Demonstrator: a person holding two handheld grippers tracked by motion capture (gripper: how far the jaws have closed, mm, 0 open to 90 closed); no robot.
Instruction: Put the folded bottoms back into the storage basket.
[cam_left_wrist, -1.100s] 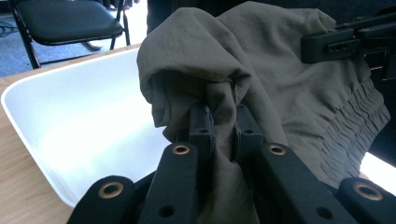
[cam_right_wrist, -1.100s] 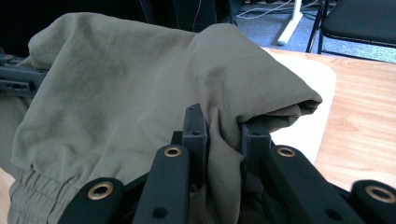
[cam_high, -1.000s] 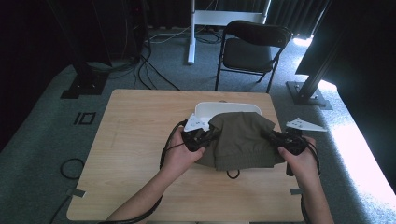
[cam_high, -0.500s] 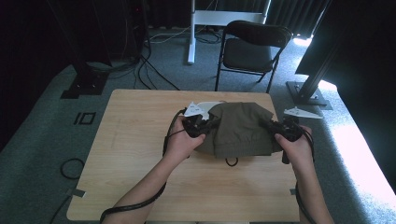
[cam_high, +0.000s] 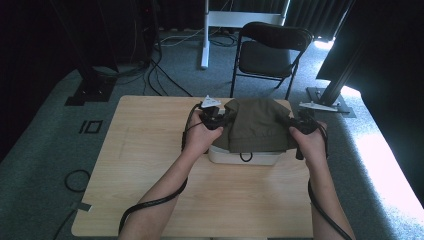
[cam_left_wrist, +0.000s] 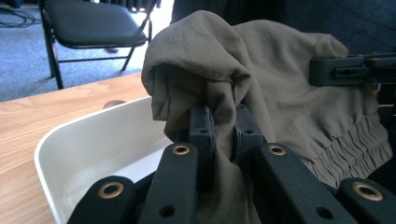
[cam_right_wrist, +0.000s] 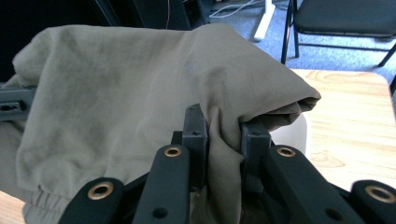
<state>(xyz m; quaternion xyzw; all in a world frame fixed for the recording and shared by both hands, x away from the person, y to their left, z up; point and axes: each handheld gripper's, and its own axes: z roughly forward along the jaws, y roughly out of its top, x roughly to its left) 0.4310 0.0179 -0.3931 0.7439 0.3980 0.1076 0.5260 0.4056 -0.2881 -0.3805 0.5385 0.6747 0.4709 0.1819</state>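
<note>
An olive-green garment (cam_high: 257, 125) with an elastic waistband hangs folded between both grippers, above a white bin (cam_high: 240, 156) on the wooden table (cam_high: 150, 165). My left gripper (cam_high: 220, 119) is shut on the garment's left side; in the left gripper view its jaws pinch a bunch of cloth (cam_left_wrist: 219, 126) over the bin's white wall (cam_left_wrist: 93, 154). My right gripper (cam_high: 296, 125) is shut on the right side, with cloth (cam_right_wrist: 223, 135) clamped between its jaws. A drawstring loop (cam_high: 245, 157) dangles over the bin's front wall.
A black folding chair (cam_high: 270, 55) stands behind the table's far edge. Cables (cam_high: 150, 75) lie on the grey carpet at the back left. A dark stand base (cam_high: 325, 95) sits at the right. Bare tabletop stretches left and in front of the bin.
Both grippers have moved away from the person with the garment, lifting it from the table's middle to over the white bin, which it now partly covers.
</note>
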